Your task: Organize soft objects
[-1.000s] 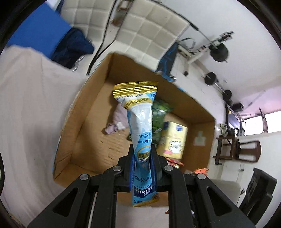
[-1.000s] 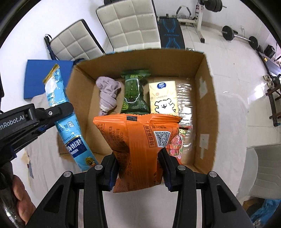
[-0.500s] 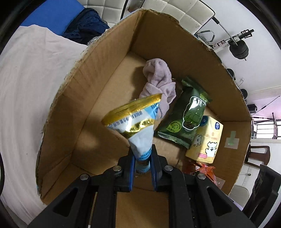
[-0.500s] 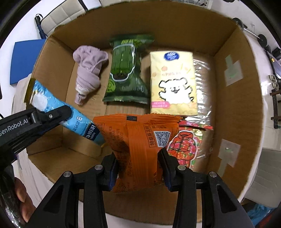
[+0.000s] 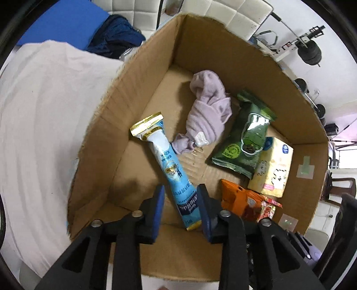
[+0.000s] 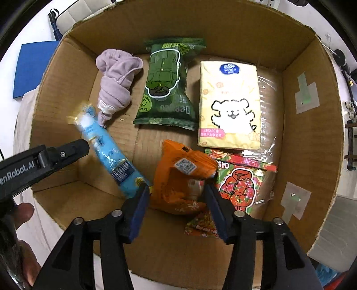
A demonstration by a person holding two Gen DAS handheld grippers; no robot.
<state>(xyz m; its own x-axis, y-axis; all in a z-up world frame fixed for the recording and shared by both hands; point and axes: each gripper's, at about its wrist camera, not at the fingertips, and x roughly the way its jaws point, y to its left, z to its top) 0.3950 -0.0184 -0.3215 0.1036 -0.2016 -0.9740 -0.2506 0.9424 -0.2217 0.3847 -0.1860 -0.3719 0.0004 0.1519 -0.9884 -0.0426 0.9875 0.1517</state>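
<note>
Both grippers hang over an open cardboard box (image 5: 142,73) (image 6: 312,125). My left gripper (image 5: 181,208) is open; a light-blue stick pouch with a gold end (image 5: 169,165) (image 6: 107,151) lies loose between its fingers on the box floor. My right gripper (image 6: 177,206) is open; an orange snack bag (image 6: 178,180) (image 5: 236,198) sits loose between its fingers. In the box also lie a lilac rolled cloth (image 5: 207,111) (image 6: 118,84), a green snack bag (image 5: 247,138) (image 6: 167,89), a yellow tissue pack (image 5: 272,167) (image 6: 229,107) and a red packet (image 6: 241,183).
The box stands on a white cloth-covered surface (image 5: 44,122). A blue mat (image 5: 64,20) and a dark blue garment (image 5: 116,35) lie beyond it, by white padded chairs (image 5: 225,11). Gym weights (image 5: 310,51) stand at the far right.
Both grippers dropped into the box and opened. The blue pouch left the left fingers and lies on the floor; the orange bag left the right fingers and slumps.
</note>
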